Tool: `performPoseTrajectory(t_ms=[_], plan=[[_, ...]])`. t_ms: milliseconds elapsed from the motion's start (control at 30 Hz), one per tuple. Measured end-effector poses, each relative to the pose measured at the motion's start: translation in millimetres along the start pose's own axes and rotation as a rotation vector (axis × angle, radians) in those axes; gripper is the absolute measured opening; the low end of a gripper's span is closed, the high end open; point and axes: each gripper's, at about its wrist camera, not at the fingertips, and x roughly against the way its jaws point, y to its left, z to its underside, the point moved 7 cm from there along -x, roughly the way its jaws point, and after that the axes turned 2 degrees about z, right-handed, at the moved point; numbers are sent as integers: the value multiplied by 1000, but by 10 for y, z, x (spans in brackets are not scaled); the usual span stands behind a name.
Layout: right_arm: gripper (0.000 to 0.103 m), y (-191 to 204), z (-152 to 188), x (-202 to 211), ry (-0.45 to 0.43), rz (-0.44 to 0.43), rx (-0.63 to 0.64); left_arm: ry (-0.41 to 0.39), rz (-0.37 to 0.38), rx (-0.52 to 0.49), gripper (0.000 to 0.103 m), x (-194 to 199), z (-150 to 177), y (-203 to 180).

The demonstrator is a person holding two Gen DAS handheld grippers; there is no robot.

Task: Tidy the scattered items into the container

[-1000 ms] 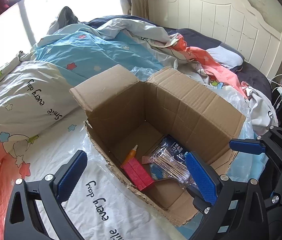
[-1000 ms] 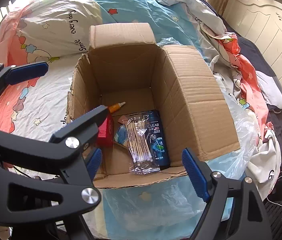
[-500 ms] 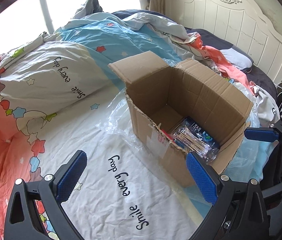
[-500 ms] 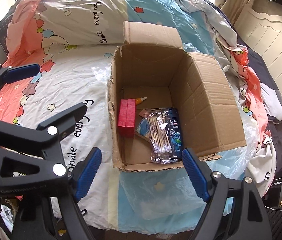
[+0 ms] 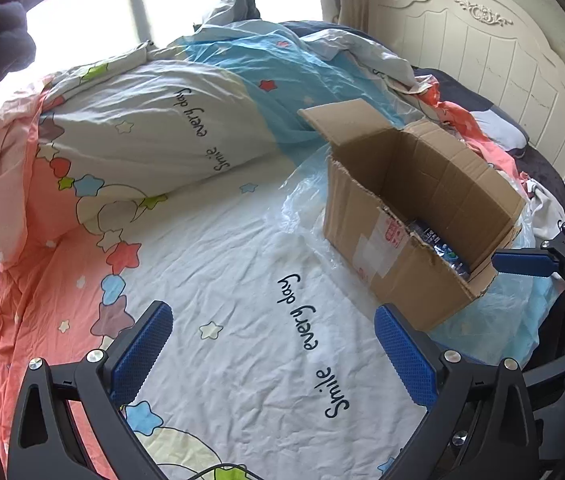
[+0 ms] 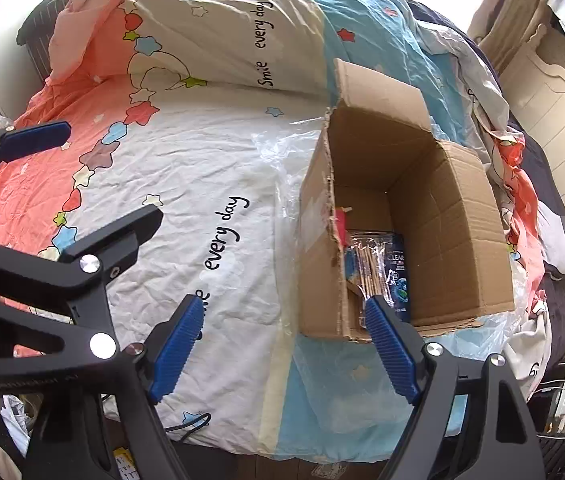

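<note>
So the bedsheet in front of you is basically bare, just the "Smile every day" print and stars, no loose stuff on it that I can spot in either view. The cardboard box sits on a sheet of clear plastic toward the right side of the bed, flaps up. Down inside it you've got the pack of cotton swabs lying against the blue CLEAR shampoo sachet, plus a sliver of something red behind the torn wall; probably a small box, hard to say from this angle.

Your left gripper and right gripper are both spread wide with nothing between the pads, hanging near the box rather than over it.

Looks to me like you're at the wrap-up. Next move is just a scan around the duvet folds for stragglers before calling it done.
</note>
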Motion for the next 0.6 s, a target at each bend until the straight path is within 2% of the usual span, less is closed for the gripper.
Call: performPoseTrajectory(t_ms=[600], plan=[[80, 1342, -347, -236, 13, -71, 129, 49, -66, 156, 103, 14, 633, 1271]])
